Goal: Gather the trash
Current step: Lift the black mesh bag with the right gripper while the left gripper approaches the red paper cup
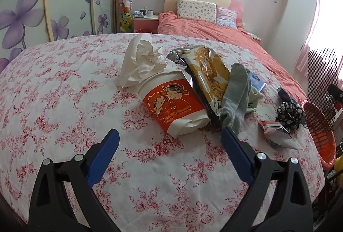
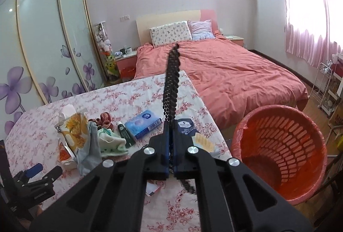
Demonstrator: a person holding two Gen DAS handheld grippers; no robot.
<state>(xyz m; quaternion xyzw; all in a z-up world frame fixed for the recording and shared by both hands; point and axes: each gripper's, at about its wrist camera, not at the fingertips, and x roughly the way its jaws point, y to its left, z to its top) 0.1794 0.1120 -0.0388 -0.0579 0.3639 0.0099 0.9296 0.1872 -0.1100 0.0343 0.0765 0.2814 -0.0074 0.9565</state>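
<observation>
My right gripper (image 2: 171, 131) is shut on a black floral piece of fabric (image 2: 171, 81), which stands up edge-on between the blue pads, just left of the red basket (image 2: 278, 146). In the left wrist view the same fabric (image 1: 289, 116) shows at the table's right edge, beside the basket (image 1: 319, 131). My left gripper (image 1: 170, 135) is open and holds nothing, a short way in front of a paper cup (image 1: 173, 105) lying on its side. Behind the cup are a crumpled tissue (image 1: 143, 60) and a yellow snack bag (image 1: 205, 73). A small torn wrapper (image 1: 276, 133) lies near the fabric.
A grey sock (image 1: 235, 94), a green cloth (image 2: 111, 141), a blue tissue pack (image 2: 142, 124), a green tube (image 2: 125, 133) and a striped scrunchie (image 2: 103, 121) lie on the floral tablecloth (image 1: 64, 103). A bed with a pink cover (image 2: 225, 73) stands beyond the table.
</observation>
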